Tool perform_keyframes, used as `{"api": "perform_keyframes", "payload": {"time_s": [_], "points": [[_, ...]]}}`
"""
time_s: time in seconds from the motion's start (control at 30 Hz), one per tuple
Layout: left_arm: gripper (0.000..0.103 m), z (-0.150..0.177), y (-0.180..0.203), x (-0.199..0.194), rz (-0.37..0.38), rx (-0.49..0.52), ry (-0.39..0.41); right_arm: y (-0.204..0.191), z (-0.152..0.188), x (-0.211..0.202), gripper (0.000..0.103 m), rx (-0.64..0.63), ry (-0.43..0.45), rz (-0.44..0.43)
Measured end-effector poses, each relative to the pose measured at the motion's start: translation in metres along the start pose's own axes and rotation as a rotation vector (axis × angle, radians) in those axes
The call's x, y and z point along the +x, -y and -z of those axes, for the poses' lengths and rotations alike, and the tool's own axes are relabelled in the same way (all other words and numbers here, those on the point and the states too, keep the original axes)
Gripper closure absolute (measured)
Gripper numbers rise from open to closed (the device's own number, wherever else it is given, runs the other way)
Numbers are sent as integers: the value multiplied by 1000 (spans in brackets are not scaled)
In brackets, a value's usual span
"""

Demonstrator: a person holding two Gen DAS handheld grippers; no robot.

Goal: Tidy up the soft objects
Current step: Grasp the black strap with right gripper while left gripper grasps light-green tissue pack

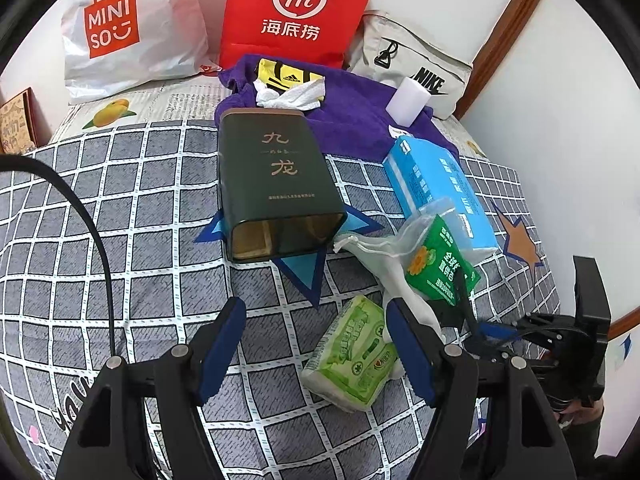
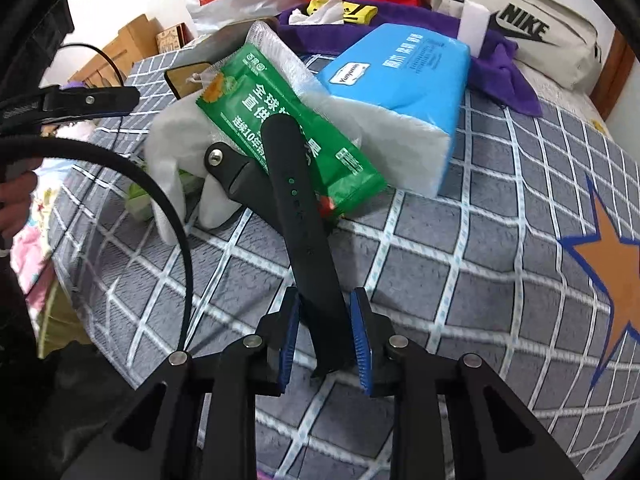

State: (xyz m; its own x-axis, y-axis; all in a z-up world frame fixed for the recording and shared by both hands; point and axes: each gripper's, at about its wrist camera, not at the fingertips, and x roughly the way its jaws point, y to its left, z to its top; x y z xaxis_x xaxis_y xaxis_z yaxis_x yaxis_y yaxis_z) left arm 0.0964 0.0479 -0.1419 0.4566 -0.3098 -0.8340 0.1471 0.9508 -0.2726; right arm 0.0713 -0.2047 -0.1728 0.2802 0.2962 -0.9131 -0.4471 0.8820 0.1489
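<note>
My left gripper (image 1: 316, 350) hangs wide open above the checked bedspread (image 1: 120, 208), holding nothing. A light-green tissue pack (image 1: 352, 356) lies between its fingers, toward the 3 o'clock one. My right gripper (image 2: 326, 340) is clamped on a black watch strap (image 2: 300, 200); the strap runs toward 12 o'clock, and its far end lies over a green snack packet (image 2: 256, 100). The packet lies half in a white drawstring pouch (image 2: 168, 140), against a blue tissue box (image 2: 404, 80). At 12 o'clock in the left view stands a dark-green tin (image 1: 276, 172), a purple towel (image 1: 352, 116) beyond it.
</note>
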Motion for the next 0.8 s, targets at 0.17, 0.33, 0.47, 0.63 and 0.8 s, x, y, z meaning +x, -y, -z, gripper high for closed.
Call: {"api": "perform_keyframes", "payload": {"time_s": [0.17,0.33,0.47,0.63,0.8], "points": [[32,-2,-1,1,-2,-3,-3,-10,-13,12,51,-33,28,28],[32,-1,-1,1,-4,1,-7,-16,-20,17,80,-66,40,54],[32,2,3,0,2,16,-4,-8,-18,9,81,-33,34,36],[31,13,13,-3,25,83,-9,-1,-8,-14,82,24,71,3],[21,33,26,7,9,195,-40,9,-6,-29,82,68,107,20]]}}
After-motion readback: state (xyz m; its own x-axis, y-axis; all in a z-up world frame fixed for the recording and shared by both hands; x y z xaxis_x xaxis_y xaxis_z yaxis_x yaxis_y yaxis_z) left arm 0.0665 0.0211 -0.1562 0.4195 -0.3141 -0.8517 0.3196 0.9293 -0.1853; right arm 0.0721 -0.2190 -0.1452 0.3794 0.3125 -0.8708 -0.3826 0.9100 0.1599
